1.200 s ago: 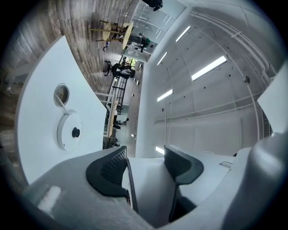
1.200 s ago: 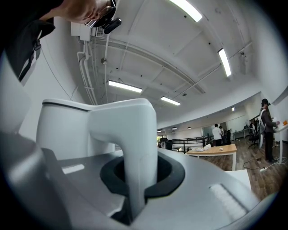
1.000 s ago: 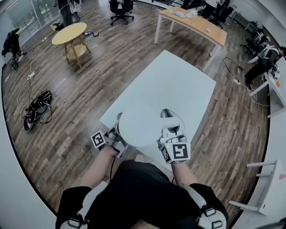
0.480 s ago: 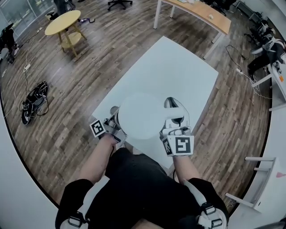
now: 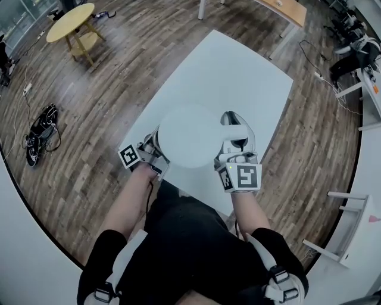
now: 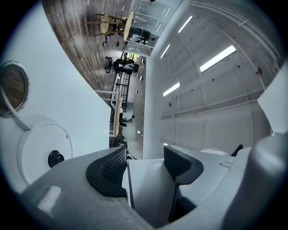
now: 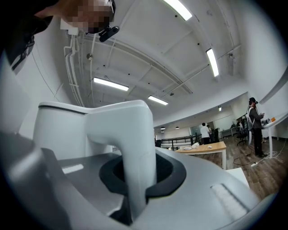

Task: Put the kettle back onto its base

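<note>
Kettle (image 5: 189, 143) hangs over the bench (image 5: 250, 83) between both claws. Right claw (image 5: 235, 146) grips the handle (image 7: 130, 148) — jaws just eased wider. Left claw (image 5: 156, 153) clamps the opposite edge — base (image 6: 42, 152) lies to its left.

One kettle (image 5: 189, 136), one base (image 6: 40, 143), two tongs (image 6: 145, 164) (image 7: 135, 173), one white table (image 5: 238, 77).

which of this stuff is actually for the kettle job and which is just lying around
For the job: kettle; base; white table.

Just lying about: round yellow table; black bundle on the floor; wooden desk.
</note>
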A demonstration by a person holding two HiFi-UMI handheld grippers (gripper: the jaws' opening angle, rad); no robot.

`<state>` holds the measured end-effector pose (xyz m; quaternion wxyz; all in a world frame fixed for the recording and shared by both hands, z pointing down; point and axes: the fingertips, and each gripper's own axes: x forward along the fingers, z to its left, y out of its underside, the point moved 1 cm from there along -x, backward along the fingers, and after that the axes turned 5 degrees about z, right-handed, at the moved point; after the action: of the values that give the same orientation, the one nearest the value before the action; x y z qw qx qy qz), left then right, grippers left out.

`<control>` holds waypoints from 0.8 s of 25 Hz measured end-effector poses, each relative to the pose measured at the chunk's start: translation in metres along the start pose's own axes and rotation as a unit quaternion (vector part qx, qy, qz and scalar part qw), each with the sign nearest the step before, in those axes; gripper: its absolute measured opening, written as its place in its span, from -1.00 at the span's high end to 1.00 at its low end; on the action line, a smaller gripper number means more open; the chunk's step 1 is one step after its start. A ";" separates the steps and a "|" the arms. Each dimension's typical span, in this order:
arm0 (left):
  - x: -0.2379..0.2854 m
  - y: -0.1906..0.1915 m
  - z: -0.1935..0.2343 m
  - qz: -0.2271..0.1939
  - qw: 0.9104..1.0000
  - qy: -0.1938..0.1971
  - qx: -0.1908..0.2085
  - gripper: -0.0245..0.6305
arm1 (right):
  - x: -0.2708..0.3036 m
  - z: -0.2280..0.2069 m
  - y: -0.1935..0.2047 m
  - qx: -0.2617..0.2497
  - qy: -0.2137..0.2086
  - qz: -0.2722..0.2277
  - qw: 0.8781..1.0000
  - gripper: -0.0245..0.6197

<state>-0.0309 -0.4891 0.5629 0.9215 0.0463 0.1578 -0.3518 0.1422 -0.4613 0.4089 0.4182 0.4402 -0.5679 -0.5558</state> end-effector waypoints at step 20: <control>0.002 -0.070 0.010 -0.035 0.950 -0.197 0.238 0.45 | 0.047 -0.032 0.049 0.019 0.056 0.035 0.998 0.80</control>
<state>-0.0733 -0.5444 0.5737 0.8836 0.1884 -0.1140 -0.4134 0.1593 -0.5153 0.4586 0.4603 0.4581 -0.5688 -0.5047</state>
